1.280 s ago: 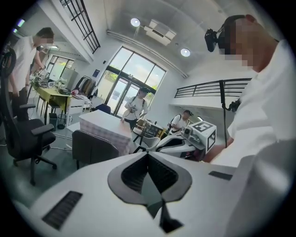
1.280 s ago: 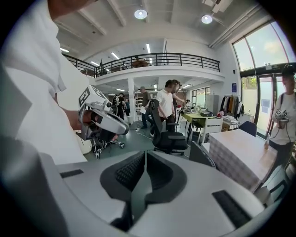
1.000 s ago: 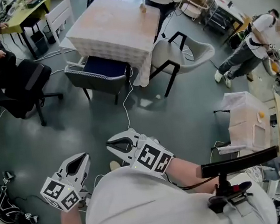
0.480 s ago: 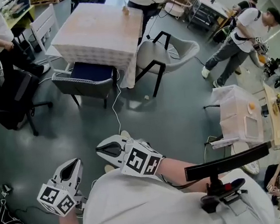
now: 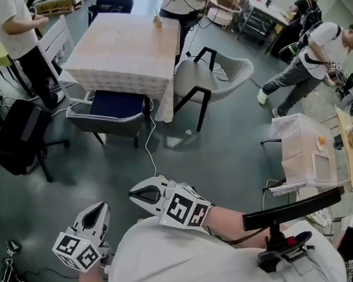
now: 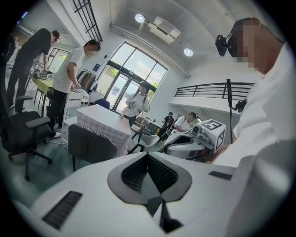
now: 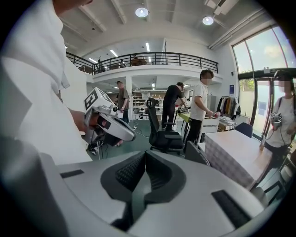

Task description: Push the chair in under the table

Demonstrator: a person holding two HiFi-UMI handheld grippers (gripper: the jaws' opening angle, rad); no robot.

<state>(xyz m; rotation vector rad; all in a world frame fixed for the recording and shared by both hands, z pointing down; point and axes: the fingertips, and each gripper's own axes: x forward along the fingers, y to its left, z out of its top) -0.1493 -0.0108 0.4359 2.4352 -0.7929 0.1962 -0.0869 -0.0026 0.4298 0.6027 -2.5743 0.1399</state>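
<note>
The chair [image 5: 110,108] has a dark blue seat and a grey back. It stands at the near side of the cloth-covered table [image 5: 120,45], seat partly under the edge. Both grippers hang close to my body, well short of the chair. My left gripper [image 5: 99,209] is shut and empty, low on the left. My right gripper [image 5: 135,193] is also shut and empty, beside it and a little ahead. From the left gripper view, the chair [image 6: 90,144] and table [image 6: 102,119] lie ahead past the shut left gripper [image 6: 148,155]. The right gripper view shows its shut gripper [image 7: 144,152] with the table [image 7: 236,152] at right.
A black office chair [image 5: 16,134] stands at left. A pale shell chair [image 5: 213,75] sits at the table's right side, and a white cable [image 5: 152,146] runs over the floor from the table. A white cart [image 5: 308,146] is at right. Several people stand around the room's edges.
Both grippers have shifted a little with my body across the floor. The table and chair now sit further left in the head view, and a standing person has come into view at top left.
</note>
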